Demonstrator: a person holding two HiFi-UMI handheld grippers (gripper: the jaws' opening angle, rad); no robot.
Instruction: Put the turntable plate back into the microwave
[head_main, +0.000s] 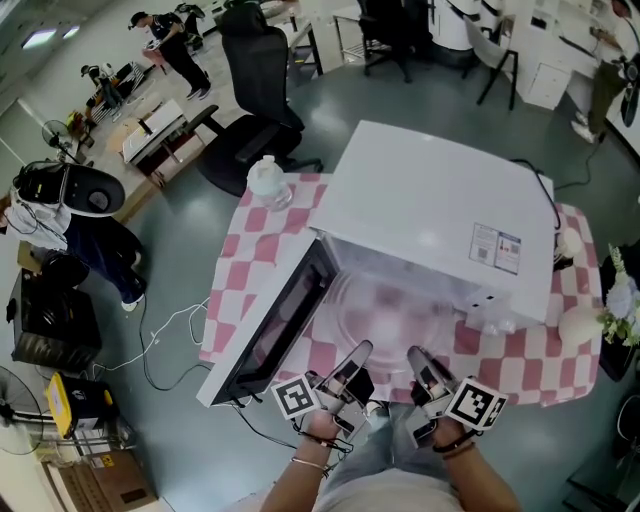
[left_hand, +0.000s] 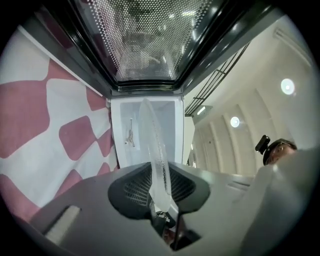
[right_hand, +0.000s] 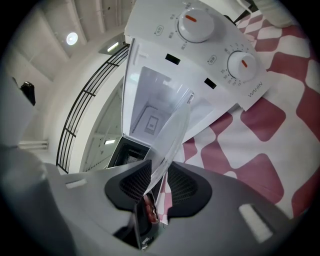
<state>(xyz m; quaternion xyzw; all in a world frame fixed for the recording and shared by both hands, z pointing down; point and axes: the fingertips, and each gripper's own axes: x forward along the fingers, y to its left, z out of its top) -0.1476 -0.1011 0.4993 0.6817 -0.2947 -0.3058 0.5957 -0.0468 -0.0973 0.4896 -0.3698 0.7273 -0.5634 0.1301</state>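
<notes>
Head view: microwave (head_main: 430, 200) sits mid-table on the pink-and-white checked cloth (head_main: 245, 270), with its door (head_main: 275, 325) swung open toward the table's left edge. I've got the turntable plate (head_main: 385, 305) held roughly flat over the near edge of the table, right at the cavity mouth. I can't tell if its far rim is inside yet. Left gripper (head_main: 352, 362) and right gripper (head_main: 418, 360) are on the near rim, side by side.

Only the left gripper view shows the door's perforated screen (left_hand: 150, 40) and the cavity's back wall (left_hand: 131, 136). The plate (left_hand: 155, 160) is edge-on here, and the left gripper (left_hand: 159, 189) has its jaws pinching the rim.

Only the right gripper view shows the control panel, with an upper dial (right_hand: 196, 22) and a lower dial (right_hand: 241, 62), both marked in orange. The right gripper (right_hand: 157, 182) also has its jaws clamped on the plate (right_hand: 172, 140) rim.

The plate is clear glass with a thin, raised rim. From above it's close to invisible, just a hazy disc with the checks showing through.
</notes>
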